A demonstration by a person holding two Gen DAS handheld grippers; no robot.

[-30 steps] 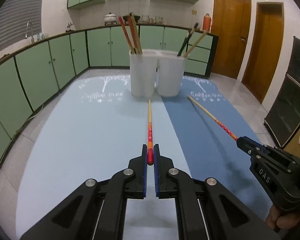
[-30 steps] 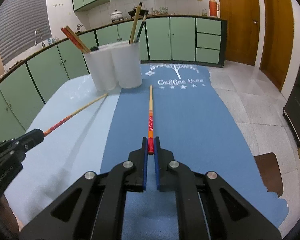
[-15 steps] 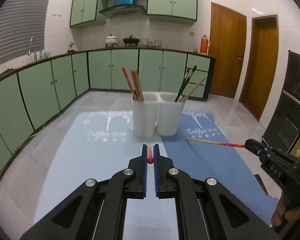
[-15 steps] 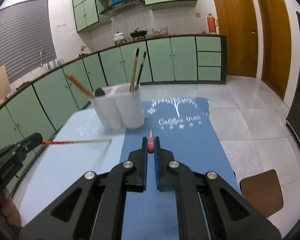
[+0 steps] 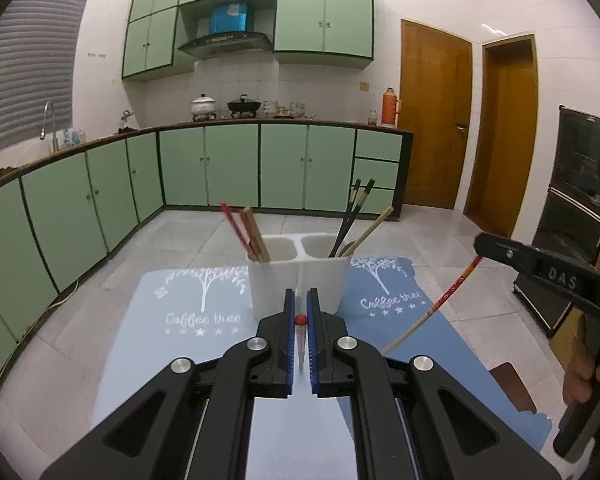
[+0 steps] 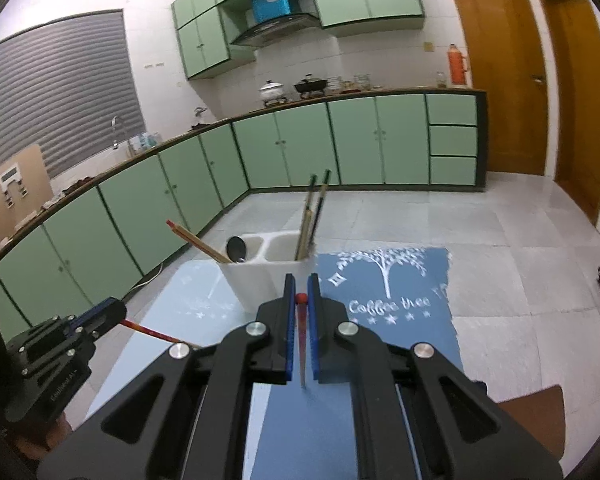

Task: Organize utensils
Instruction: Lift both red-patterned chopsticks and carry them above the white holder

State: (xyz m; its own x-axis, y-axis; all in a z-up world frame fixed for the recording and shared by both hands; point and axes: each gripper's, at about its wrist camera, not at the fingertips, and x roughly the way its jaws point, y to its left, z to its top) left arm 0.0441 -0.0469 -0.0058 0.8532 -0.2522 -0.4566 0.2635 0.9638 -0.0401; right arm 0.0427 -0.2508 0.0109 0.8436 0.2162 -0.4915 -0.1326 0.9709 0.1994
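A white two-compartment utensil holder (image 5: 298,282) stands on the mats, straight ahead of both grippers; it also shows in the right wrist view (image 6: 268,276). Its left cup holds red and wooden chopsticks (image 5: 246,232), its right cup dark and wooden ones (image 5: 352,216). My left gripper (image 5: 300,316) is shut on a red-ended chopstick (image 5: 300,319) that hangs tip down. My right gripper (image 6: 301,296) is shut on a matching chopstick (image 6: 301,328), seen slanting down in the left wrist view (image 5: 440,304). Both are held above the table.
A light blue mat (image 5: 188,320) and a darker blue mat (image 6: 400,312) cover the table. A brown patch (image 6: 536,416) lies at the darker mat's right corner. Green kitchen cabinets (image 5: 220,168) and wooden doors (image 5: 432,120) stand behind.
Both grippers have lifted their chopsticks off the mats and tilted up. The chopsticks went from lying flat and pointing forward to hanging tip down.
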